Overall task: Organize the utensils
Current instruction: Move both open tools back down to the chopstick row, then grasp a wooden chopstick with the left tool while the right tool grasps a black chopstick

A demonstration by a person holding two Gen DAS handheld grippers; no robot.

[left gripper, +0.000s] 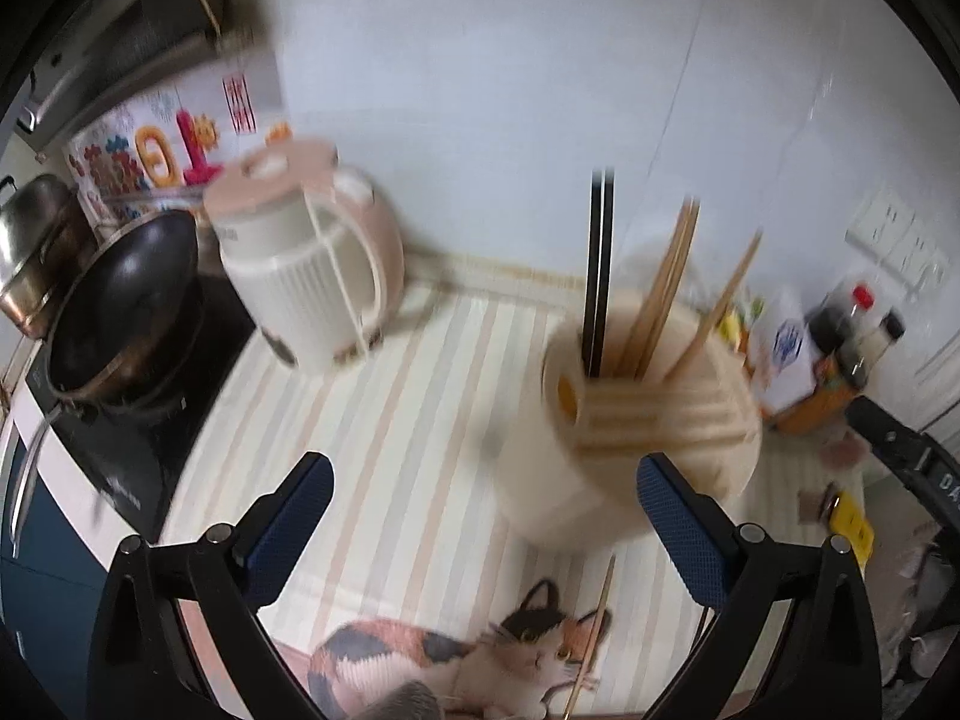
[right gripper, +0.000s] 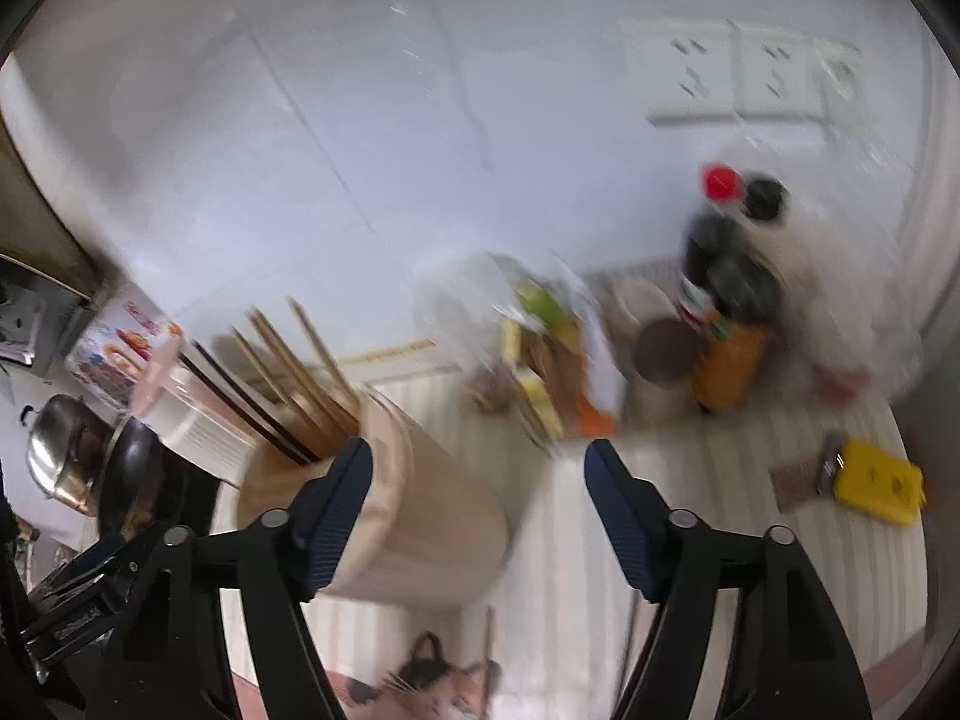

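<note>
Both tools are spread wide and empty: left gripper (left gripper: 485,501), right gripper (right gripper: 478,498). The chopstick holder (left gripper: 645,420) stands mid-worktop, sticks upright inside. One loose chopstick (left gripper: 591,642) lies at the near edge, presumably awaiting collection.

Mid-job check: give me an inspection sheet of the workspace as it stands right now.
Surface: striped mat with a cat picture at its near edge.
Job's things: cream holder with wooden and black chopsticks; one loose chopstick lying on the mat.
Clutter: sauce bottles, yellow item, packets.
Grippers: left gripper open, empty; right gripper open, empty.
Cables: nothing seen.
Surroundings: kettle, wok on cooktop, wall sockets; pictures blurred.
</note>
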